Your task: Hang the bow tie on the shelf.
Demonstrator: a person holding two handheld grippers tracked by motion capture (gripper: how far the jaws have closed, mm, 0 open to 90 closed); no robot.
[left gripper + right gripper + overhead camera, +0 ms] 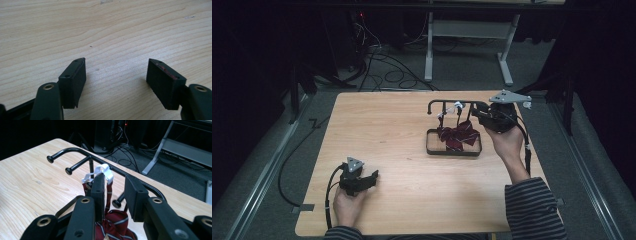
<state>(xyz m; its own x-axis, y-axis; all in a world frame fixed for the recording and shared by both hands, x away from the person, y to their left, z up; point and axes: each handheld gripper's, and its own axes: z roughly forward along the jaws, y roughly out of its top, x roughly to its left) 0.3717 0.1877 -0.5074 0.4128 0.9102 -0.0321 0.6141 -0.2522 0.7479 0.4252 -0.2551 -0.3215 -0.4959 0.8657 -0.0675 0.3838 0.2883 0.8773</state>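
We are seeing a rack (452,104) standing on the table (382,130) toward its far right, a bow tie (458,135) hanging from it into its base tray (432,148); the right gripper (486,114) is hovering just right of the rack, the left gripper (368,180) resting near-left.

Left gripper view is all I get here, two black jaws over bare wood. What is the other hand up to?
Observer: The right gripper is up at a black rack at the far right of the table.
Operator: Anything on that rack?
Observer: A dark red striped bow tie, with a white clip at its top.
Operator: Is the gripper holding it?
Observer: No, its jaws stand apart, nothing pinched between them.
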